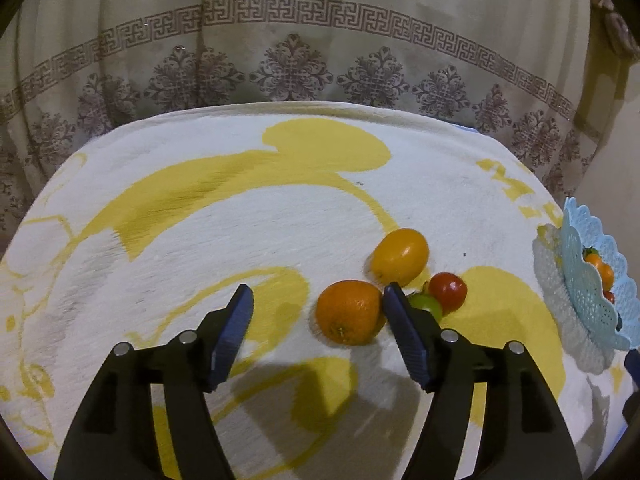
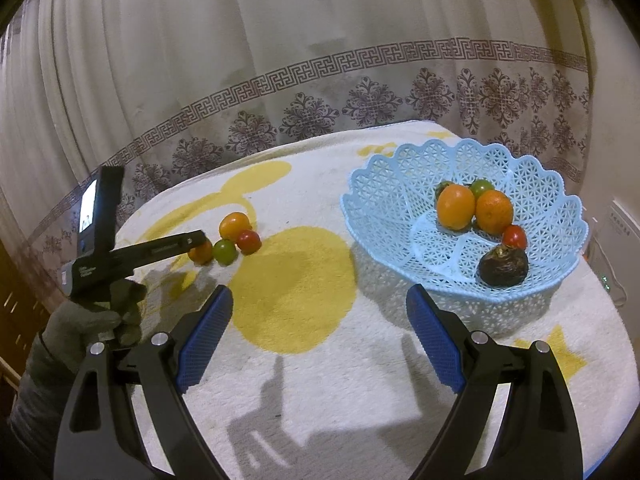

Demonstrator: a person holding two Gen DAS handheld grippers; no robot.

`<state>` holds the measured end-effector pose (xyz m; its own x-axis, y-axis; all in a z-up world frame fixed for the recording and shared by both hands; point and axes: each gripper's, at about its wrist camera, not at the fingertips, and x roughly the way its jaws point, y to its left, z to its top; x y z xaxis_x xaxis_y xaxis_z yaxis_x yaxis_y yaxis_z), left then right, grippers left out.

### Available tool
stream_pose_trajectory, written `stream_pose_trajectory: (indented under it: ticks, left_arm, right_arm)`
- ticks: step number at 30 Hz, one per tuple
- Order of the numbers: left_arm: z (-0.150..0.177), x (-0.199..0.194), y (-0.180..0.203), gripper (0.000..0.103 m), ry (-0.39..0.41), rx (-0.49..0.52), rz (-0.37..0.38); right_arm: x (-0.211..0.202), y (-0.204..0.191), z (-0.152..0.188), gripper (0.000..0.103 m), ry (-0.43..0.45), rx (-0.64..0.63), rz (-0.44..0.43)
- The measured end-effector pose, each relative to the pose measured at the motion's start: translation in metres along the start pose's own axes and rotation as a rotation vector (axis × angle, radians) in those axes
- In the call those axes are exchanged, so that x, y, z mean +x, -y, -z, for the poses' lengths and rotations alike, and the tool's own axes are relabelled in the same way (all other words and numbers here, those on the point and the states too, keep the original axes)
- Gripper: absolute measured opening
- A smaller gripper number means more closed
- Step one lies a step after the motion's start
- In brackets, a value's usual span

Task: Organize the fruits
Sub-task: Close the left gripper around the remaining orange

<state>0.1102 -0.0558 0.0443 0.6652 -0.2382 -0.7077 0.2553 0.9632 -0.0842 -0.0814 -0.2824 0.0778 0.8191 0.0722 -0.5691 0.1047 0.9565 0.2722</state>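
Blue ribbed pads are showing on both tools, and the left gripper (image 1: 318, 298) is standing with its jaws apart over the white-and-yellow blanket (image 1: 280, 216) covering the table; an orange (image 1: 349, 312) is lying between them, right against the right-hand pad, while the left-hand pad is standing clear of it. That pad is hiding most of a green fruit (image 1: 427, 304), of which only a sliver is peeking out beside a red tomato (image 1: 449, 291), and a yellow-orange fruit (image 1: 400, 256) is sitting just behind them. From the left wrist view the pale blue lattice basket (image 1: 592, 280) is being cut off by the frame edge, so its contents are barely showing. The right gripper (image 2: 320, 306) is hovering wide and empty above the blanket, in front of the basket, and from there the basket's load is showing clearly: two orange fruits, a red tomato, a dark wrinkled fruit and a green one half hidden behind. A gloved hand (image 2: 92, 320) is gripping the left tool, whose finger is covering part of the orange in the right wrist view.
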Motion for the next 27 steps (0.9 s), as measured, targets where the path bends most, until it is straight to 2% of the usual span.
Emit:
stream_pose_trajectory:
  ticks: [6,12,15,17,19,23,27]
  left_arm:
    - [0.011,-0.016,-0.003,0.069,0.013,0.031,-0.037]
    - [0.018,-0.016,0.017,0.069,0.009,0.105,-0.014]
    - [0.020,-0.008,0.025,0.061,-0.013,0.129,-0.006]
    - [0.022,-0.001,0.027,0.046,-0.033,0.136,0.001]
    - [0.023,0.004,0.026,0.039,-0.046,0.130,0.000]
    - [0.023,0.000,0.018,0.039,-0.034,0.092,0.018]
    - [0.023,-0.009,0.012,0.038,-0.006,0.070,0.002]
  right_arm:
    - [0.002,-0.003,0.002,0.090,-0.008,-0.006,-0.006]
    - [0.004,-0.006,0.002,0.090,-0.011,-0.017,-0.010]
    - [0.003,-0.006,0.003,0.090,-0.010,-0.019,-0.008]
    - [0.003,-0.007,0.003,0.090,-0.011,-0.020,-0.007]
    - [0.003,-0.007,0.003,0.090,-0.012,-0.020,-0.008]
    - [0.006,-0.010,0.004,0.090,-0.020,-0.023,-0.007]
    - [0.014,-0.022,0.003,0.090,-0.033,-0.048,-0.013]
